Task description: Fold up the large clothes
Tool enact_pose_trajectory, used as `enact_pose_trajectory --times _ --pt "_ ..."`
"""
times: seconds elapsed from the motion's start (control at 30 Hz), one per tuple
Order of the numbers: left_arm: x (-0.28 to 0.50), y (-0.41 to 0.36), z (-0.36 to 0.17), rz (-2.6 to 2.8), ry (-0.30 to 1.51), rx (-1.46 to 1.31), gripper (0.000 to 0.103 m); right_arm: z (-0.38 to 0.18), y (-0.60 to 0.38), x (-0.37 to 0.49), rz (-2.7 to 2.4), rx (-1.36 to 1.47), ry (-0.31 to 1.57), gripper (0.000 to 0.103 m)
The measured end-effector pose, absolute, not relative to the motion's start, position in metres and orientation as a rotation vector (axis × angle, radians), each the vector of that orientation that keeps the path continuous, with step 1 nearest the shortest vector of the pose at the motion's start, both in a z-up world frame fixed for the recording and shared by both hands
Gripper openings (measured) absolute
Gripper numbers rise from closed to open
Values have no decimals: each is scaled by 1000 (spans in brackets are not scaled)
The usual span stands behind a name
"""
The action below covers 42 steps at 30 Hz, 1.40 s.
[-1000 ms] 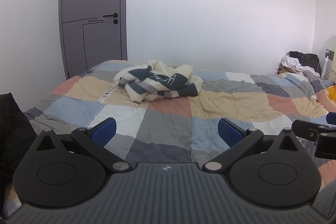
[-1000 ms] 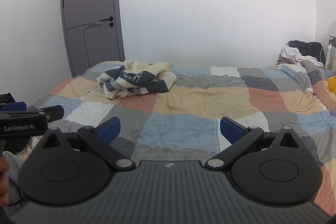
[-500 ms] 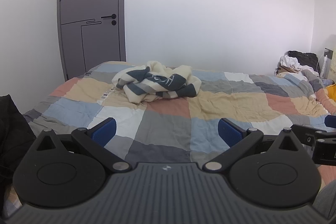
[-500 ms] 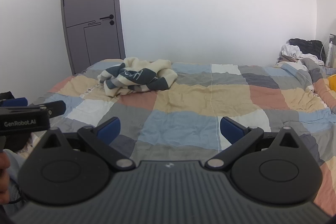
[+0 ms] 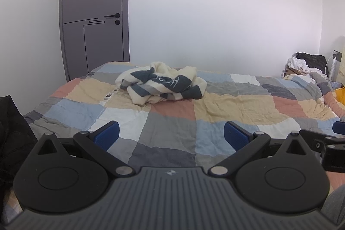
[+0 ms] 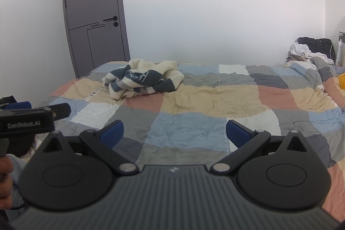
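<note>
Left claw: the left gripper (image 5: 170,136) was spread wide and held nothing, its blue pads (image 5: 107,135) apart over the near edge of the bed.
Right claw: the right gripper (image 6: 174,133) was likewise released and empty, pads (image 6: 238,133) wide.
Pose: both were held level and side by side, pointing across the bed toward the far wall, each showing at the edge of the other's view; a hand (image 6: 4,178) showed at the lower left.
Garment: the cream and dark-striped sweater (image 5: 160,85) lay in a crumpled heap on the checked quilt (image 5: 237,105), toward the far left near the door (image 5: 94,14), well apart from both claws.
Progress: nothing was folded; reaching, spreading and folding all appeared left.
</note>
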<state>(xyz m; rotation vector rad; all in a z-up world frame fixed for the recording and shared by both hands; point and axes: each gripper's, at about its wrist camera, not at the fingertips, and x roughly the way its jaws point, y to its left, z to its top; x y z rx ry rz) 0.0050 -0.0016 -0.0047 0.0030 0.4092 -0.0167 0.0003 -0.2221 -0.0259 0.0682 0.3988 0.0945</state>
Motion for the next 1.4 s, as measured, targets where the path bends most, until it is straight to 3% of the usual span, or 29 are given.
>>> enact_pose_trajectory --times 0.87,1.4 --pt "4 5 -5 -16 402 -5 103 -25 -216 1 98 108 376 103" --pt "54 21 15 -18 398 -23 103 -10 -211 41 136 153 420 103"
